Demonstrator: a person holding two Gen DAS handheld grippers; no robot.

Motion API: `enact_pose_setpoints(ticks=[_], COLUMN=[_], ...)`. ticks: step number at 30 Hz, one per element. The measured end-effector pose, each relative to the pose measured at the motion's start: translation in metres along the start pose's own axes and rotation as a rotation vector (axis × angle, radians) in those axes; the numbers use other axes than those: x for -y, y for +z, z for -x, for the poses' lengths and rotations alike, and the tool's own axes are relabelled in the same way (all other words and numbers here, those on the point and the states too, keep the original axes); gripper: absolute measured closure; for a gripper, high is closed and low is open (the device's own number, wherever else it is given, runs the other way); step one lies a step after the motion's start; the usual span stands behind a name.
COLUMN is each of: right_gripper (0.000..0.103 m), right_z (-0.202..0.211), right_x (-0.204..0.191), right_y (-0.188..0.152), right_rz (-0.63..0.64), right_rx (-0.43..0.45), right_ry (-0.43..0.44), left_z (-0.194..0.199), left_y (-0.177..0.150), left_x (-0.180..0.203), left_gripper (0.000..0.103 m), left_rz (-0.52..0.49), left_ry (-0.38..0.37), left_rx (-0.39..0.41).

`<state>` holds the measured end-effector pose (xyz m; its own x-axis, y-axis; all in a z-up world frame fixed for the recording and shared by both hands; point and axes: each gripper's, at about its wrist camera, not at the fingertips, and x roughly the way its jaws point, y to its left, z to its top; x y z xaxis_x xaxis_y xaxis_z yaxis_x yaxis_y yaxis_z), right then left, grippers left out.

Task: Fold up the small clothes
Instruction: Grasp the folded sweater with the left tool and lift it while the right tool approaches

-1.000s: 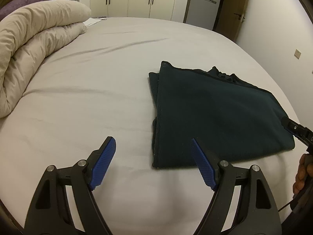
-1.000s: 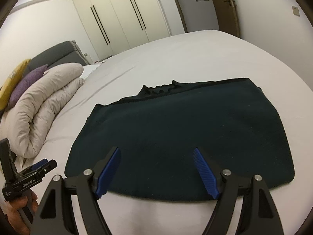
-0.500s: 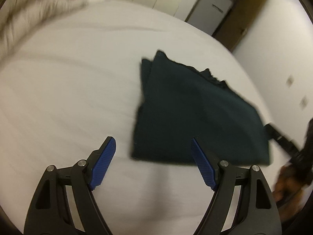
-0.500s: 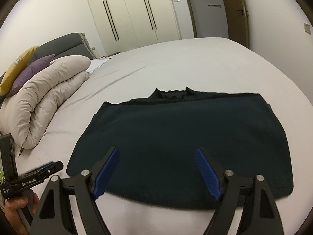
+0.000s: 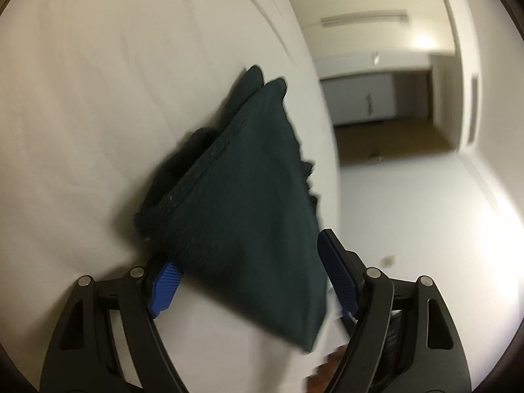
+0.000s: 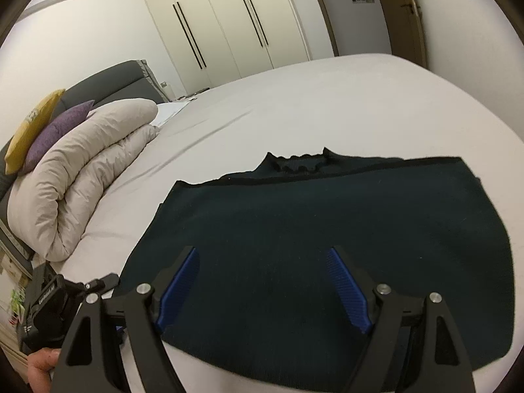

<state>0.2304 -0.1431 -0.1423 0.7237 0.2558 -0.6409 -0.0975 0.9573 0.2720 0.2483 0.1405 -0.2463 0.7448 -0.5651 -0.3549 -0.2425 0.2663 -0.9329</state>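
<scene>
Garment (image 6: 327, 239) lies folded, long axis crosswise, directly ahead of both spread, empty grippers: left (image 5: 252, 281), right (image 6: 262, 285).

A wide bed (image 6: 344, 98) with a pale grey sheet fills most of the right wrist view. At its left side lies a rolled beige duvet (image 6: 82, 170). Behind the duvet stand a purple pillow (image 6: 55, 131) and a yellow pillow (image 6: 32, 124), which lean on a dark grey headboard (image 6: 108, 82). Behind the bed stands a cream wardrobe (image 6: 229, 23) with long dark handles, and at the right a brown door frame (image 6: 406, 9).
</scene>
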Motion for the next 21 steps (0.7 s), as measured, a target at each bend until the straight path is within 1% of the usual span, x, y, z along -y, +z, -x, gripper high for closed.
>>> enact_pose_setpoints(ticks=[2,4,6,7,9,10,11,12,14,15,16,19,21], right_gripper=[0.021,0.022,0.028,0.03,0.036,0.037,0.037,0.037,0.038,0.038,0.039,0.043,0.048], right_z=[-0.006,-0.012,-0.02,-0.023,-0.03,-0.034,-0.039,-0.044,-0.054,-0.06,-0.066,-0.084,-0.088], right_x=[0.003,0.004,0.003,0.001,-0.003,-0.005,-0.007,-0.008,-0.009,-0.008,-0.006,-0.001,0.001], right_y=[0.003,0.007,0.011,0.013,0.018,0.019,0.021,0.023,0.025,0.025,0.025,0.02,0.016], right_rz=[-0.017,-0.026,-0.026,-0.023,-0.011,-0.007,-0.002,0.001,-0.009,-0.02,-0.029,-0.03,-0.02], right_rx=[-0.01,-0.024,-0.049,-0.057,-0.075,-0.082,-0.091,-0.099,-0.113,-0.126,-0.141,-0.194,-0.199], right_ry=[0.005,0.019,0.028,0.031,0.047,0.054,0.056,0.053,0.059,0.059,0.055,0.019,0.008], left_z=[-0.006,-0.016,-0.028,-0.034,-0.041,-0.046,-0.049,-0.053,-0.06,-0.063,-0.065,-0.071,-0.075], left_y=[0.002,0.002,0.006,0.01,0.018,0.022,0.025,0.028,0.031,0.033,0.034,0.036,0.039], left_x=[-0.001,0.0,0.004,0.004,0.004,0.003,0.002,0.001,0.0,-0.001,-0.002,0.008,0.015], left_gripper=[0.029,0.029,0.035,0.038,0.047,0.056,0.068,0.072,0.091,0.091,0.092,0.092,0.092], left_rz=[0.035,0.065,0.058,0.057,0.047,0.038,0.035,0.028,0.005,-0.002,-0.004,-0.073,-0.099], left_ry=[-0.028,-0.06,-0.056,-0.058,-0.05,-0.037,-0.031,-0.016,0.013,0.024,0.02,0.051,0.063], left_rx=[0.014,0.01,0.001,-0.003,0.0,-0.005,-0.01,-0.02,-0.03,-0.036,-0.043,-0.052,-0.056])
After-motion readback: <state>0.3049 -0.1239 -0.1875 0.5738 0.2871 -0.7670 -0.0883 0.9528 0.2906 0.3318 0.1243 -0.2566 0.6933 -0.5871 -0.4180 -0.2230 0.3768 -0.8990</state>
